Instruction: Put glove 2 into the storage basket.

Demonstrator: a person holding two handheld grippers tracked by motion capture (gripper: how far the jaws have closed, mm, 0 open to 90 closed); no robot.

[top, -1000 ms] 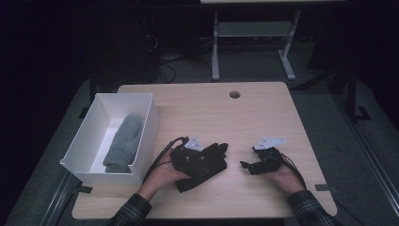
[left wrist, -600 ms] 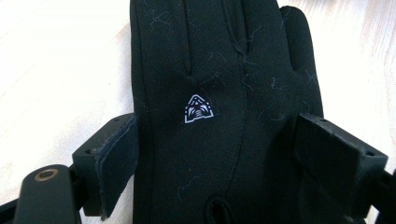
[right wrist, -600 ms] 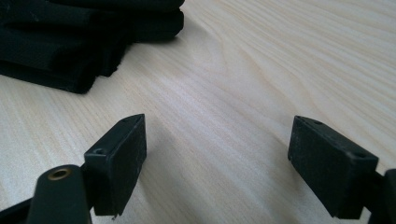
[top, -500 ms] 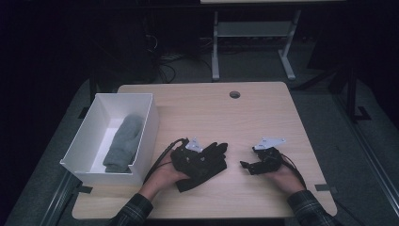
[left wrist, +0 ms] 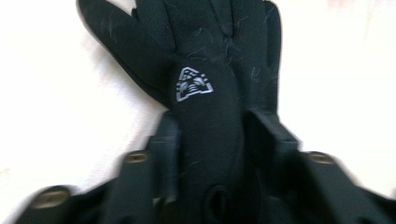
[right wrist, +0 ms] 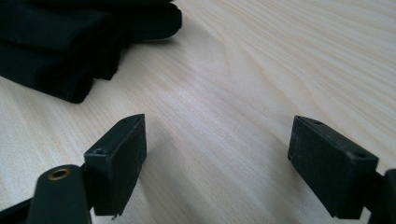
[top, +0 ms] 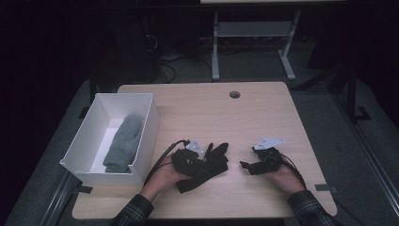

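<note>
A light wooden table (top: 263, 117) is carrying a box, a glove and two hand-held grippers.

The white box (top: 148, 127) is sitting at the table's left edge, overhanging it slightly, with a grey folded cloth (top: 123, 143) lying inside it. The black glove (left wrist: 210, 60) is lying flat on the wood near the front middle, its fingers pointing away from the person and a small pale triangular logo (left wrist: 194, 84) facing up. The left gripper (top: 200, 157) is resting on the glove, pinching its cuff end, while the right gripper (top: 249, 165) is resting on bare wood just beside it. A round cable hole (top: 235, 94) is sitting near the far edge.
</note>
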